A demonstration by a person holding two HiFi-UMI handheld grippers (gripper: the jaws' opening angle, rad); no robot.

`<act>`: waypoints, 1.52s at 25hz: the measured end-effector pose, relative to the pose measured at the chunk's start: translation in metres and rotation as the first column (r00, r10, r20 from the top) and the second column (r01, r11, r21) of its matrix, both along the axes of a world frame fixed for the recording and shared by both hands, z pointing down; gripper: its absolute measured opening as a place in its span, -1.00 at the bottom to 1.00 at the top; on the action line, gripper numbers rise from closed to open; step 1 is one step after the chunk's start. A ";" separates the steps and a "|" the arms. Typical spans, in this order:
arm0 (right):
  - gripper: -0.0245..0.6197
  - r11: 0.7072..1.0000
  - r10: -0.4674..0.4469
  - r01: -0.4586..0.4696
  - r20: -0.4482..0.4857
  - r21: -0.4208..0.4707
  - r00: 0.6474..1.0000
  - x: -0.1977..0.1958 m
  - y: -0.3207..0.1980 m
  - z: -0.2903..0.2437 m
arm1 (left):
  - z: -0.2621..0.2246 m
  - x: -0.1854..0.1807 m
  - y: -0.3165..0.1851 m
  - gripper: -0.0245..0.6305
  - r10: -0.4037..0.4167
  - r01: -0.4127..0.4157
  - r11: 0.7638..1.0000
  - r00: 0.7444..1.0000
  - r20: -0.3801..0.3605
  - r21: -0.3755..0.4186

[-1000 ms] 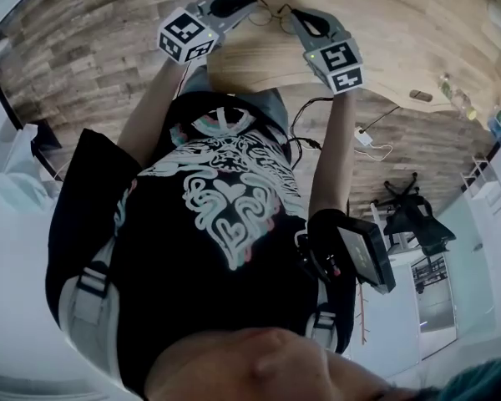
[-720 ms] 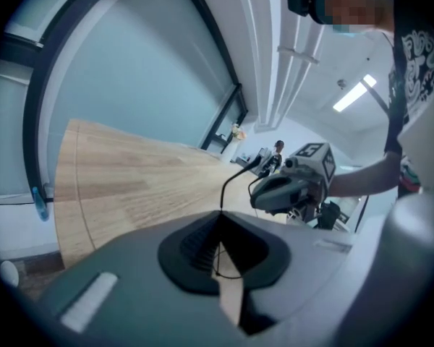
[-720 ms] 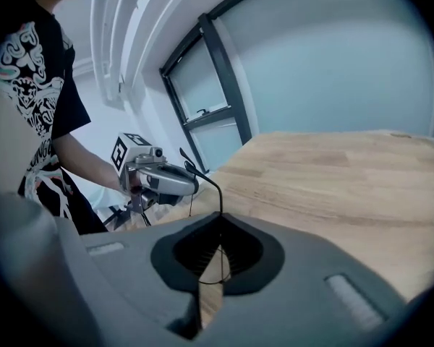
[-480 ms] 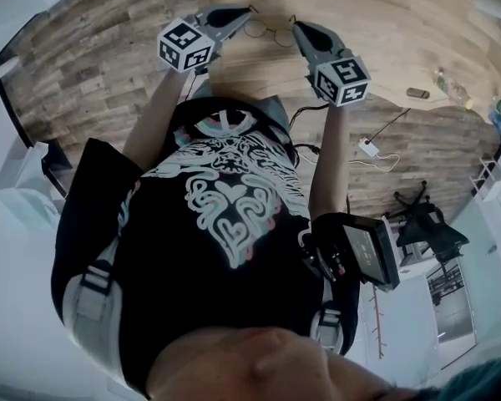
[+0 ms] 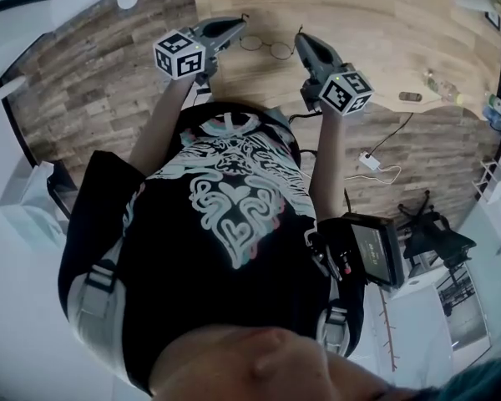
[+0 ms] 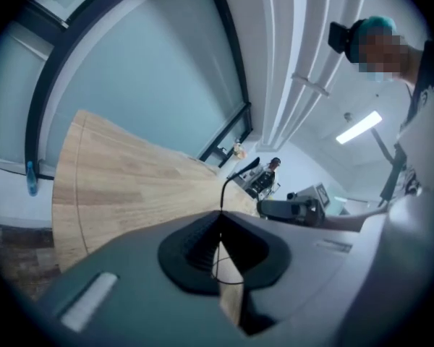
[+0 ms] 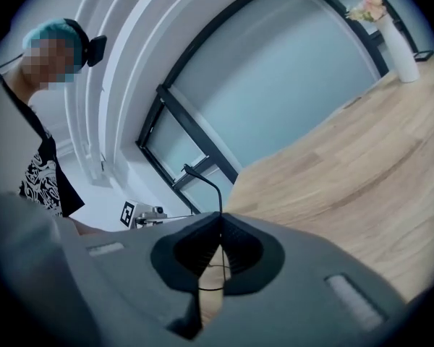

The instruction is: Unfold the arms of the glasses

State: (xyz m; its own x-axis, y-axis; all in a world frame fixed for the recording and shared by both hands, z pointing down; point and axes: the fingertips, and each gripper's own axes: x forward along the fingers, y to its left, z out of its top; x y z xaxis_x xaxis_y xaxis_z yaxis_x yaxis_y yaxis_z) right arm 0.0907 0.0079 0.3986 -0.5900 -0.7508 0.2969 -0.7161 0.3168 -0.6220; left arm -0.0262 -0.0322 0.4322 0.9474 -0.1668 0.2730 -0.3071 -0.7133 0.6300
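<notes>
While thin-wire, round-lens glasses (image 5: 267, 48) span wood-grain bench (image 5: 384, 32), left tool (image 5: 236, 23), right tool (image 5: 300, 38) each clamped on arm tip.

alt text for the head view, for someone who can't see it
Seen from above, a person holds thin wire glasses between two tongs, the left tongs shut on one arm and the right tongs on the other, over a light wooden table.

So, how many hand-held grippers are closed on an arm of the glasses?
2. The left hand-held gripper pinches one arm of the thin round wire-rimmed glasses, over the light wooden table; the right hand-held gripper pinches the other arm.
</notes>
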 end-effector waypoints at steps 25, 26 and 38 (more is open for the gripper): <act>-0.92 0.999 0.032 -0.030 0.058 -0.036 0.998 0.007 0.002 0.004 | 0.010 0.012 -0.007 -0.96 -0.028 0.030 0.999 0.998 0.054 -0.030; -0.92 0.999 0.035 -0.033 0.051 -0.035 0.998 0.007 0.002 0.005 | 0.010 0.012 -0.007 -0.96 -0.028 0.029 0.999 0.998 0.054 -0.030; -0.92 0.998 0.034 -0.031 0.063 -0.047 0.997 0.008 0.002 0.012 | 0.016 0.015 -0.007 -0.96 -0.019 0.022 0.999 0.997 0.077 -0.036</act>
State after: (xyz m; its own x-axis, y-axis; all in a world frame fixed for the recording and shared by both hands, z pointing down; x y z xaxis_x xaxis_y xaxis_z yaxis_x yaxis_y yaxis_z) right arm 0.0987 0.0100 0.4106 -0.5844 -0.7562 0.2943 -0.6840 0.2639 -0.6801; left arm -0.0110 -0.0395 0.4483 0.9199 -0.1740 0.3514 -0.3698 -0.6832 0.6297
